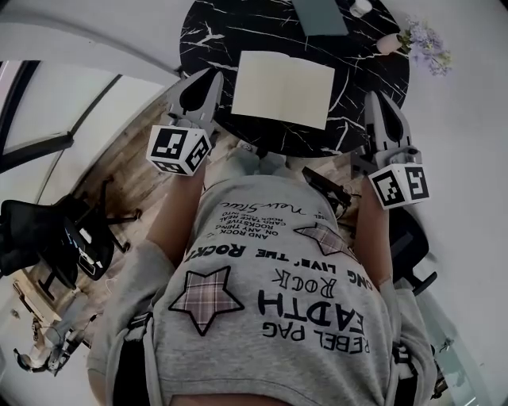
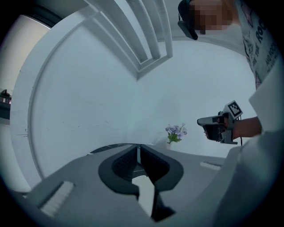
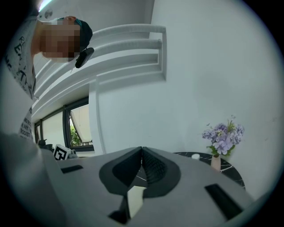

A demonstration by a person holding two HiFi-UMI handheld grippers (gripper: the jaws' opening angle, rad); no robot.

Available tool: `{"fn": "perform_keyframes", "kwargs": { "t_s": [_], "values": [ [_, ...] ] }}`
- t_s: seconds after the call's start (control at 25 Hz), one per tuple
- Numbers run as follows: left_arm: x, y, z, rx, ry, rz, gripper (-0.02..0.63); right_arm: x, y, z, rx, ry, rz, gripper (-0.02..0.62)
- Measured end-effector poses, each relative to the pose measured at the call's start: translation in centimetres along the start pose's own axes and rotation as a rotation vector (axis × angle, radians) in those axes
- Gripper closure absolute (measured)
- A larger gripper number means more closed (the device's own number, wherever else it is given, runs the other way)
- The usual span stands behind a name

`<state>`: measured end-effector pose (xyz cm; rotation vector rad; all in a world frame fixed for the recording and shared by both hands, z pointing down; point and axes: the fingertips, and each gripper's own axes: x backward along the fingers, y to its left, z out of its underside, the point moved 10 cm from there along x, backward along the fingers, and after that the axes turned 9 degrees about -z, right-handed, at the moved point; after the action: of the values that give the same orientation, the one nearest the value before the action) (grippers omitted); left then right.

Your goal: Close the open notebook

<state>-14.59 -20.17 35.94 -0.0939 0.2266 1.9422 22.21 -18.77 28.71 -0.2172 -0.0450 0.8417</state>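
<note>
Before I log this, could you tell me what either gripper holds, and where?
Nothing: left gripper and right gripper are both shut and empty.

The round table (image 1: 208, 38) is black with thin white veins like marble; the open notebook (image 1: 282, 89) at its middle shows plain cream pages. At the table's far edge lies a slate-grey flat thing (image 1: 320, 16), and at its right rim a pale pink vase (image 1: 389, 44) carries lilac flowers (image 1: 429, 46). At the table's near side the left gripper (image 1: 214, 75) and right gripper (image 1: 373, 97) are mid-grey, each with a white cube bearing black square markers, above a grey shirt (image 1: 278, 309) with black lettering and plaid stars; left of the table the floor (image 1: 119, 170) is brown wood.
</note>
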Motion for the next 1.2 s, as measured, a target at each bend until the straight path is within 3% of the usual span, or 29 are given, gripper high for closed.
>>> {"fn": "perform_keyframes", "kwargs": {
  "t_s": [0.4, 0.6, 0.72, 1.2],
  "values": [
    [-0.9, -0.3, 6.1, 0.005, 0.153, 0.005, 0.592, -0.3, 0.4, 0.5, -0.007, 0.016, 0.005, 0.583],
    [-1.8, -0.1, 9.5, 0.034, 0.250, 0.003, 0.557, -0.1, 0.6, 0.6, -0.011, 0.024, 0.015, 0.583],
    [-2.2, 0.1, 10.7, 0.070, 0.292, -0.003, 0.538, -0.1, 0.6, 0.8, -0.013, 0.030, 0.018, 0.583],
    [-3.4, -0.6, 15.2, 0.081, 0.465, 0.012, 0.522, 0.0, 1.4, 1.9, -0.030, 0.063, 0.019, 0.583]
  ]
}}
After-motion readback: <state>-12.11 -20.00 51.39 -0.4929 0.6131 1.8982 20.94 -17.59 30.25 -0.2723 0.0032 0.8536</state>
